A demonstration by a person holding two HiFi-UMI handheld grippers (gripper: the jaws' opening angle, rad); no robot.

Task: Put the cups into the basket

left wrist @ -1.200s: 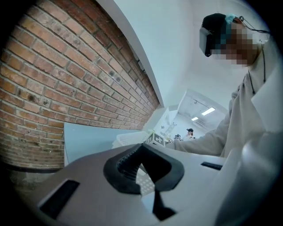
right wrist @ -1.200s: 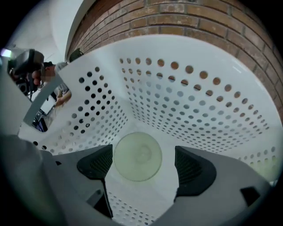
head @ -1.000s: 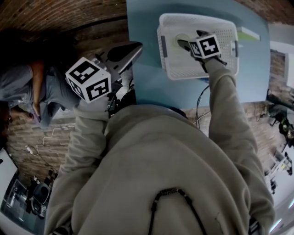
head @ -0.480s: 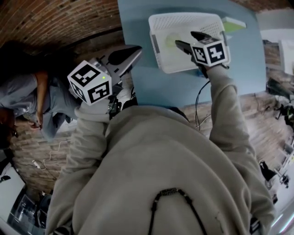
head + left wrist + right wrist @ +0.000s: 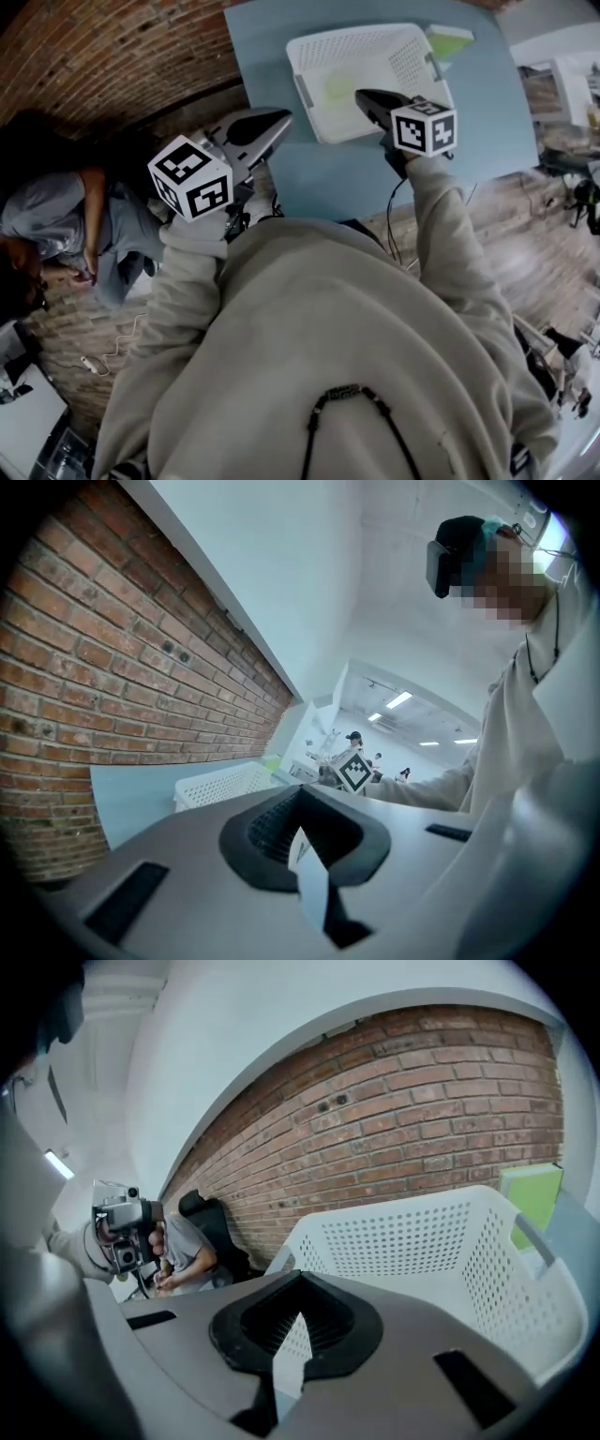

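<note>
A white perforated basket (image 5: 412,56) stands on the blue table (image 5: 469,141). A pale green cup (image 5: 339,84) lies inside it, free of both grippers. My right gripper (image 5: 362,96) hovers over the basket's near rim. Its jaws have just been closing and are now shut with nothing between them. In the right gripper view the right gripper (image 5: 292,1324) points at the basket (image 5: 422,1241). My left gripper (image 5: 279,116) is held off the table's left edge, shut and empty. The left gripper (image 5: 302,825) faces the basket (image 5: 220,785) from the side.
A light green box (image 5: 448,39) lies on the table behind the basket, its edge (image 5: 530,1199) showing past the basket wall. A person (image 5: 56,216) sits by the brick wall at the left. A cable (image 5: 398,211) hangs off the table's near edge.
My right gripper has drawn back from inside the basket toward its near rim, risen, and its jaws have shut. The cup stays in the basket. The left gripper has shifted slightly upward.
</note>
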